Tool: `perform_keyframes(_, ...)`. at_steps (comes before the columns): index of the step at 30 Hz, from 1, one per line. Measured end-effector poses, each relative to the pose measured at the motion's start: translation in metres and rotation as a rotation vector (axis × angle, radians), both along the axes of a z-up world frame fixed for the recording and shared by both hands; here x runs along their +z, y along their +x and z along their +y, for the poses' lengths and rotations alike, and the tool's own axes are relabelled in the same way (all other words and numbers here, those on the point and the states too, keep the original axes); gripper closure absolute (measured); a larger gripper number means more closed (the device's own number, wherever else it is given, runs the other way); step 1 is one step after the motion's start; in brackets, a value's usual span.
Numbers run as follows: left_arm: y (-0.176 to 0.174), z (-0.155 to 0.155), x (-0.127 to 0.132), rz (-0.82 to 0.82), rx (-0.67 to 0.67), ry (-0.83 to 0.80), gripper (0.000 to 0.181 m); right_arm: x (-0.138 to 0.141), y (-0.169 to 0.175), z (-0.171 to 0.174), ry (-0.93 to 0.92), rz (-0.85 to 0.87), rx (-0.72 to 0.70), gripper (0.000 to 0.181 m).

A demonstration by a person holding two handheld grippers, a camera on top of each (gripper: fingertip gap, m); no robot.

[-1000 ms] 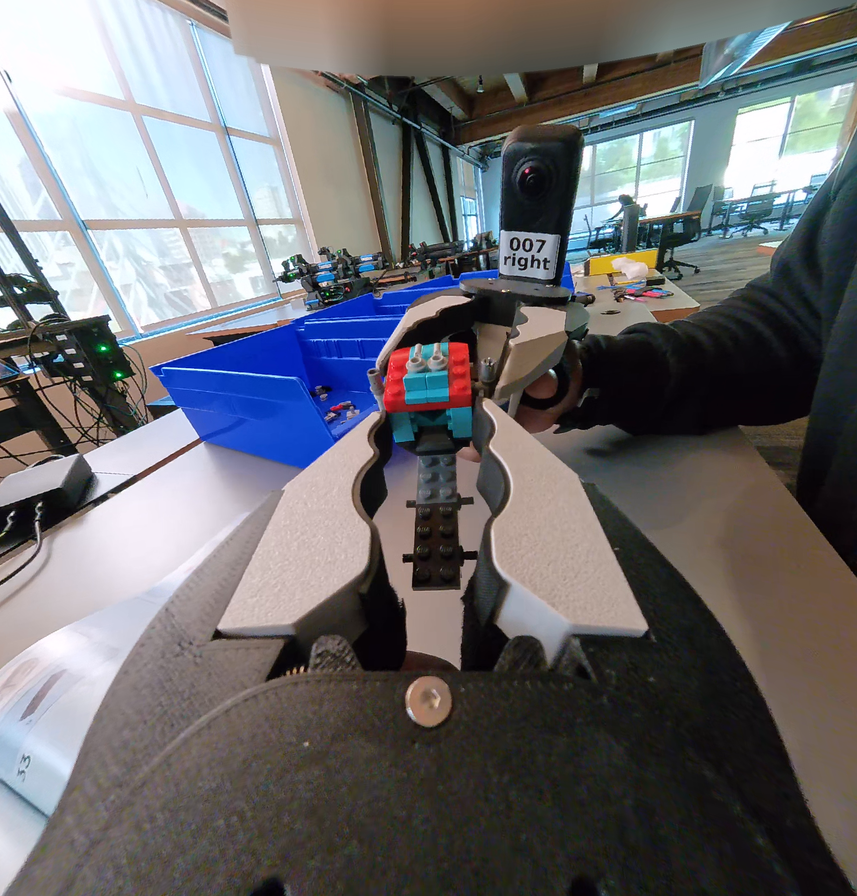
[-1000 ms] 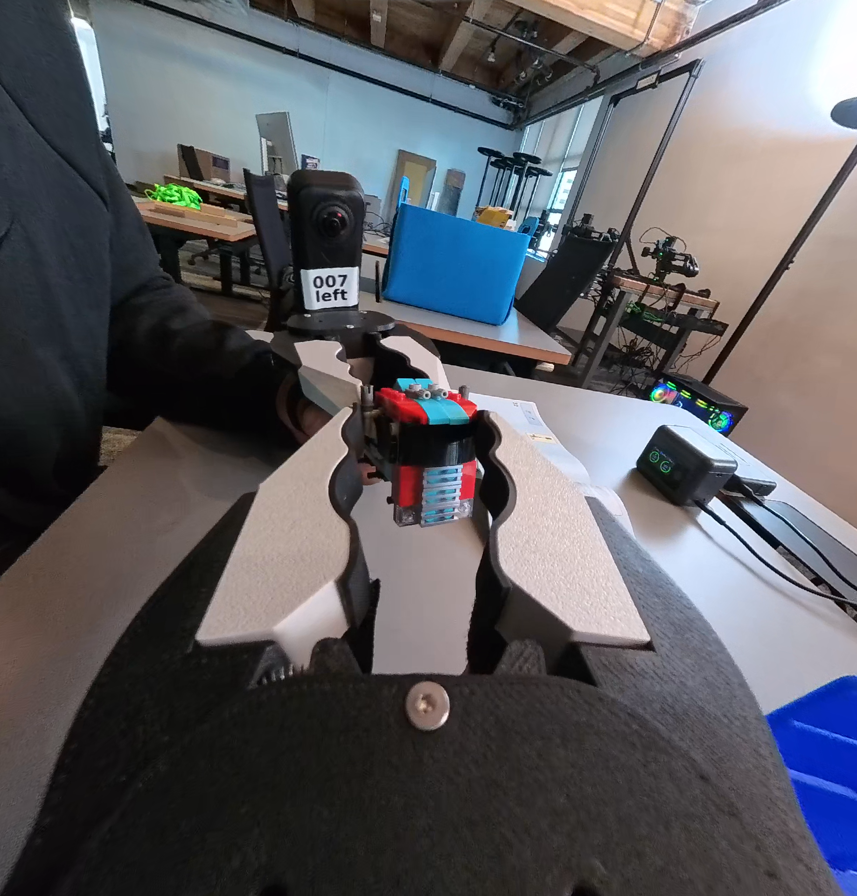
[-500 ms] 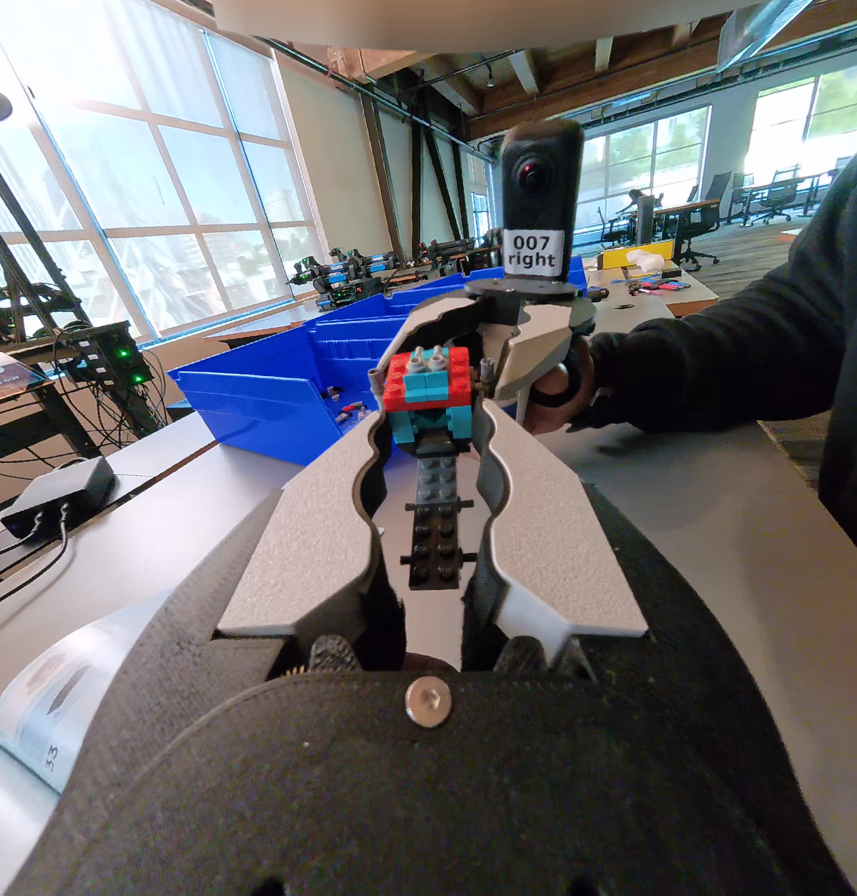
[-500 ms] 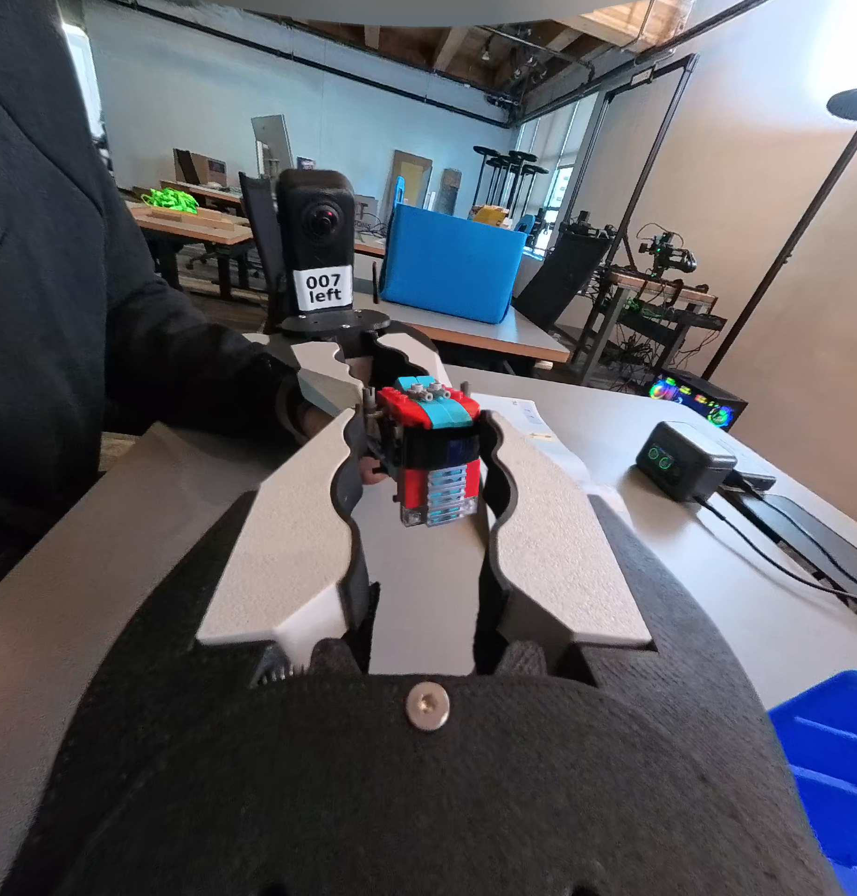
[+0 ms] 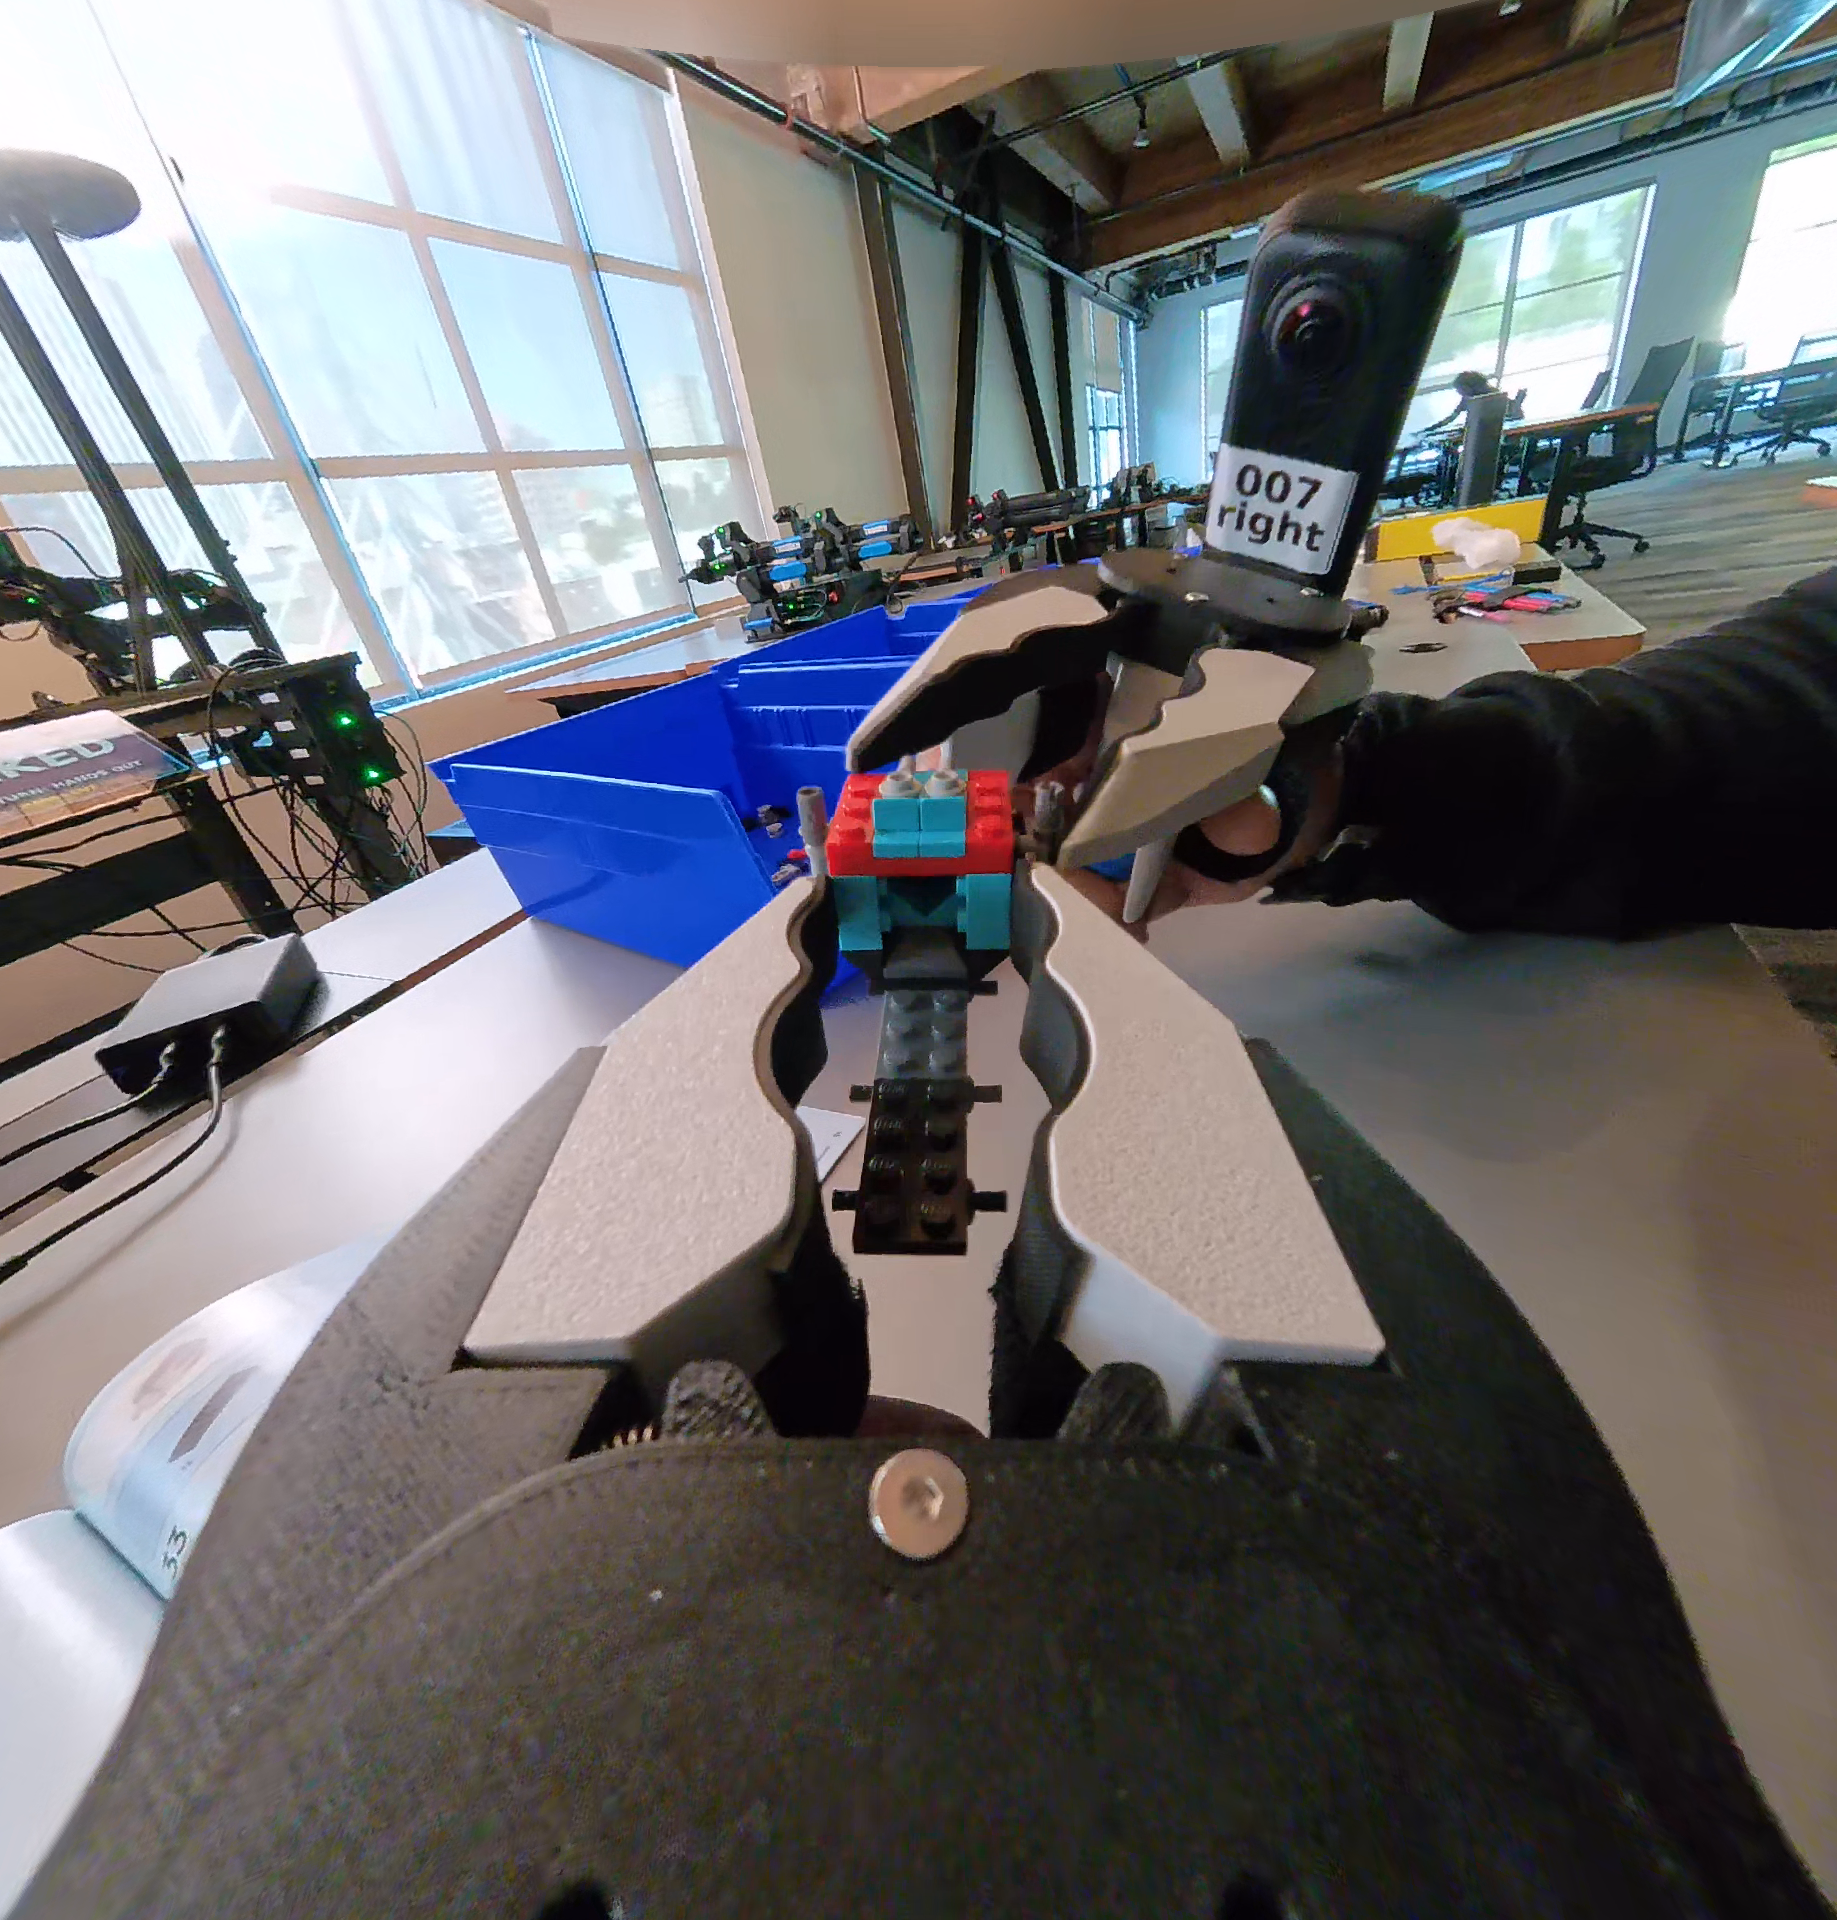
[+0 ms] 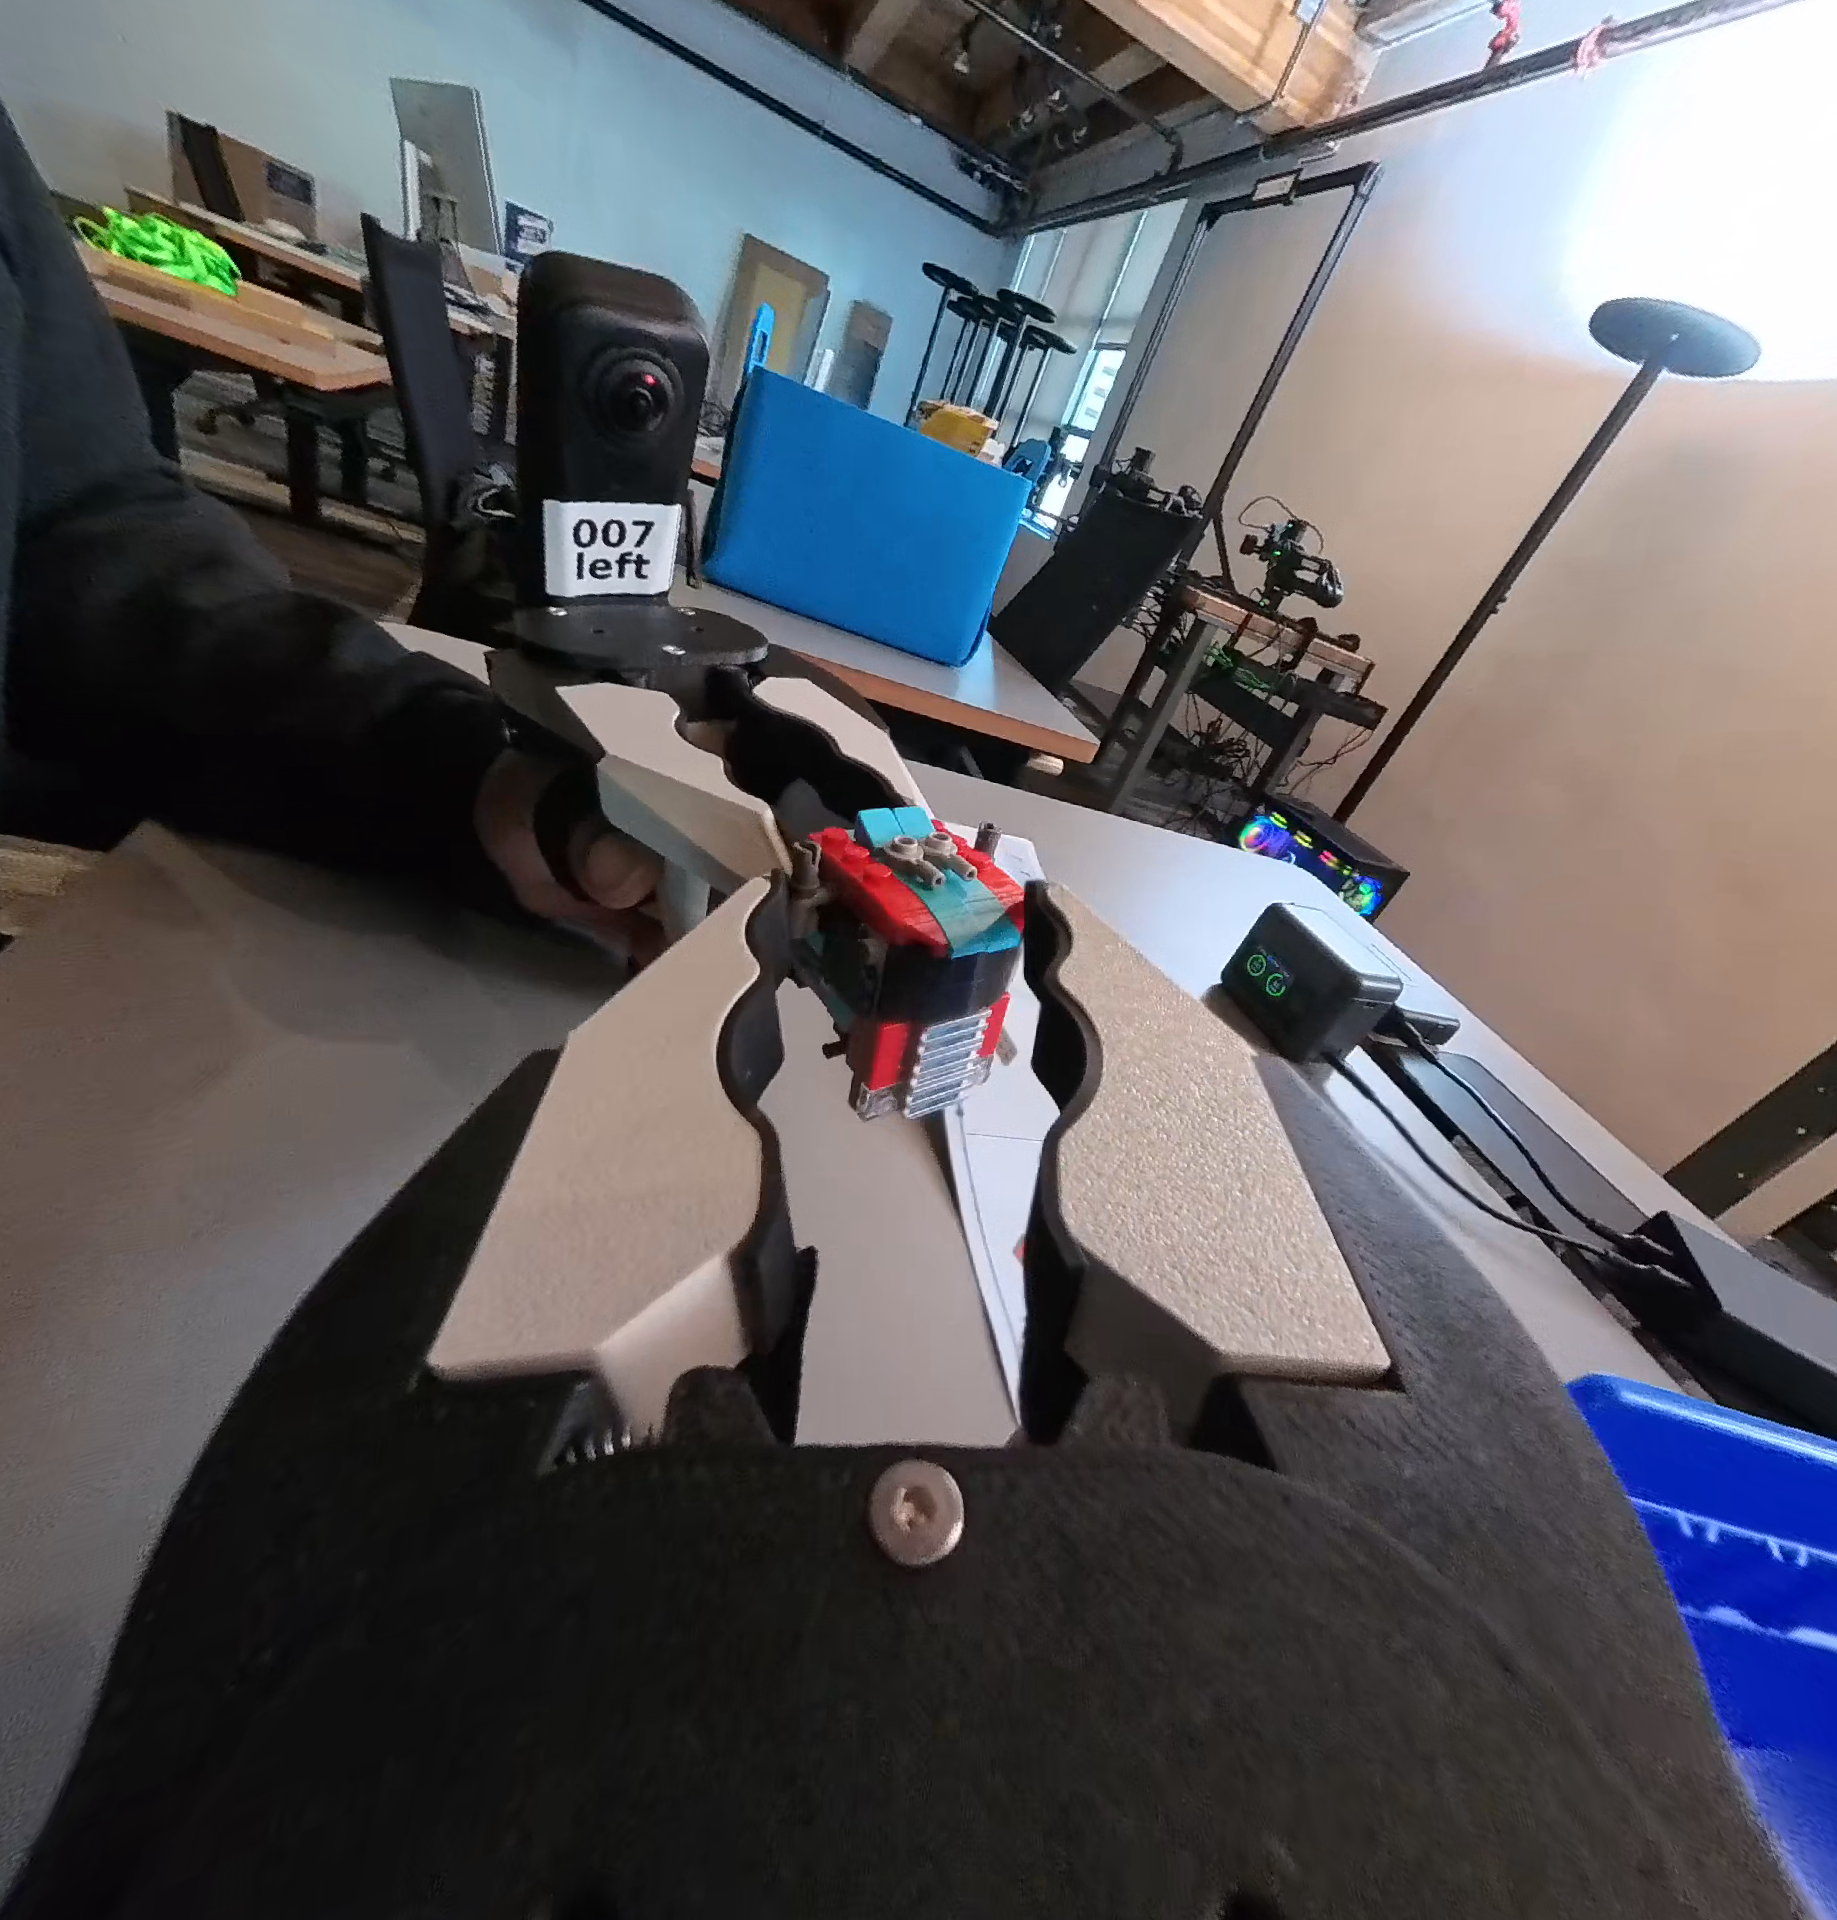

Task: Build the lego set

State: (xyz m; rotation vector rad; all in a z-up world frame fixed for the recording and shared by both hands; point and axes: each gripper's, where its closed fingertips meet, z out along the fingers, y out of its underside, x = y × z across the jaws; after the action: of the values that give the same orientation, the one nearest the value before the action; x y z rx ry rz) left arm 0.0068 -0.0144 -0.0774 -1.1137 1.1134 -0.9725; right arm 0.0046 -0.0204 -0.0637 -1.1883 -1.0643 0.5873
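A lego truck [image 5: 919, 831] with a red and teal cab and a grey and black chassis [image 5: 914, 1164] is held above the grey table [image 5: 1465, 1143]. My left gripper [image 5: 924, 894] is shut on it at the teal part under the cab, with the chassis running back between the fingers. My right gripper [image 5: 966, 800] faces it, rolled to one side. One fingertip is over the cab roof and the other is beside the cab. In the right wrist view the cab [image 6: 935, 997] sits tilted between my right gripper [image 6: 898, 904], whose jaws stand open close around it.
A blue parts bin [image 5: 623, 831] stands behind the truck, and its corner shows in the right wrist view [image 6: 1745, 1558]. An instruction booklet [image 5: 166, 1423] lies at the table's left. A black power box [image 6: 1309, 987] with cables sits by the table edge. A person's dark sleeve [image 5: 1620, 790] reaches in from the right. Left and right tips are no more than a few centimetres apart.
My right gripper has rolled sideways around the cab, so the truck now looks tilted between its fingers. My left gripper keeps its hold, and the truck has stayed aligned with it.
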Motion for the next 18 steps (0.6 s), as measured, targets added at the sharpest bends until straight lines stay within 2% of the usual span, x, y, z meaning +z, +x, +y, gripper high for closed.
perform_keyframes(8, 0.001, 0.001, -0.002, 0.008, -0.005, -0.034, 0.149, -0.003, -0.002, 0.001, -0.036, 0.024, 0.014, 0.141)
perform_keyframes(18, -0.011, 0.032, 0.001, 0.003, 0.224, -0.016, 0.148, -0.001, 0.001, 0.014, -0.052, 0.052, -0.137, 0.144)
